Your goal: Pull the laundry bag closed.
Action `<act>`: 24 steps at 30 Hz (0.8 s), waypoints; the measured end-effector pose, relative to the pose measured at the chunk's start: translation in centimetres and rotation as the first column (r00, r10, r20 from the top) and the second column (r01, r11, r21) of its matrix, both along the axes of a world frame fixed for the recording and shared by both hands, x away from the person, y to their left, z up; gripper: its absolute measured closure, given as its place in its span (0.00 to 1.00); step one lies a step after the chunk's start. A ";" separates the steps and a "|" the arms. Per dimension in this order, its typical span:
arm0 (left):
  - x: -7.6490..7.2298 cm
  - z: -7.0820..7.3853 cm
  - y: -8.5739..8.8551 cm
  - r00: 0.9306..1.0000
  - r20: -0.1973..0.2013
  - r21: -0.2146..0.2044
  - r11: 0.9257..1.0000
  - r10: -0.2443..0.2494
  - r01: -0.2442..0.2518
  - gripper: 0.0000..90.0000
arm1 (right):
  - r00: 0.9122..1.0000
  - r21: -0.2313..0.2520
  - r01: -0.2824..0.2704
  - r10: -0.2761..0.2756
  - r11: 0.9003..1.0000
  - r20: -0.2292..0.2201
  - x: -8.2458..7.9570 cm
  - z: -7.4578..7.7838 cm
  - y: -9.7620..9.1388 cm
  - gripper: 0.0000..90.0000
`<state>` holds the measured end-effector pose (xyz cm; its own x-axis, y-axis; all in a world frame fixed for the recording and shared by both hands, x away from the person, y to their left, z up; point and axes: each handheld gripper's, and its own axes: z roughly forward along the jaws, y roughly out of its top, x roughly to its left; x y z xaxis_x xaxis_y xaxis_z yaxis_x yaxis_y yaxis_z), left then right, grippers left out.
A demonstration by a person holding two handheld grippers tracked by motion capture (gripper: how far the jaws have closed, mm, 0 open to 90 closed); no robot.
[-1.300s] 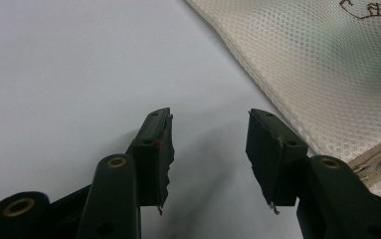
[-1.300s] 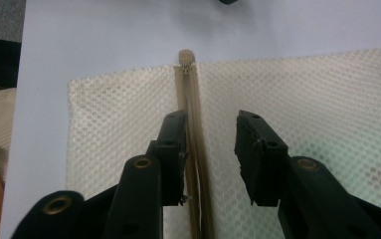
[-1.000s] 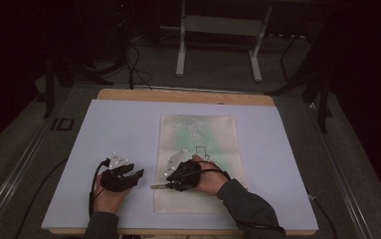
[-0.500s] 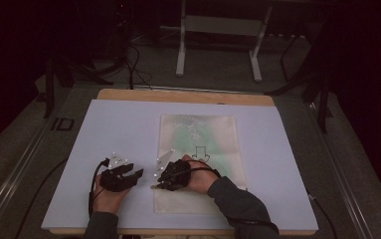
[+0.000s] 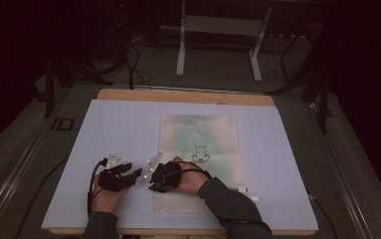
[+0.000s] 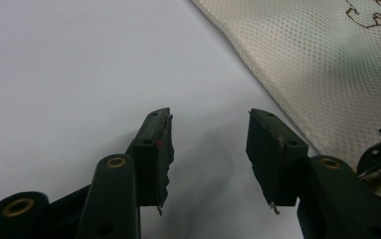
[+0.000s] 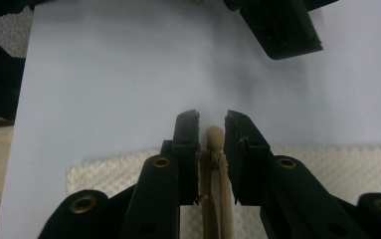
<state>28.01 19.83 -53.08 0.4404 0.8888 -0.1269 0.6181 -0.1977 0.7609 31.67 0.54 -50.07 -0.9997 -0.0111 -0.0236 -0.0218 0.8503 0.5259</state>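
We have a wooden clothespin (image 7: 217,169) between the fingers of our right gripper (image 7: 212,122), its long axis running straight along them, rounded end forward. The fingers have just been opening a little; they flank the pin closely, and whether the pads press it we cannot tell. The pin sits at the near left corner of the mesh bag (image 5: 200,149) lying flat on the desk (image 5: 287,149). Our left gripper (image 6: 209,130) rests just beside, to the left, fingers released and empty over bare desk. The pin's rear end is cut off below the frame.
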 end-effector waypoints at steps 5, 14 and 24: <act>0.0 0.0 0.2 1.000 0.000 -0.004 1.000 0.009 -0.009 0.58 | 1.000 -0.003 0.015 -0.015 1.000 -0.006 0.2 -0.6 0.6 0.83; 0.0 0.0 0.2 1.000 -0.002 -0.004 1.000 0.008 -0.008 0.57 | 0.999 -0.035 0.040 -0.041 0.999 -0.007 0.3 -1.3 1.2 0.89; 0.0 0.0 0.2 1.000 -0.001 -0.004 1.000 0.008 -0.008 0.57 | 0.999 0.001 0.040 -0.040 0.999 -0.006 0.2 -0.7 1.0 0.89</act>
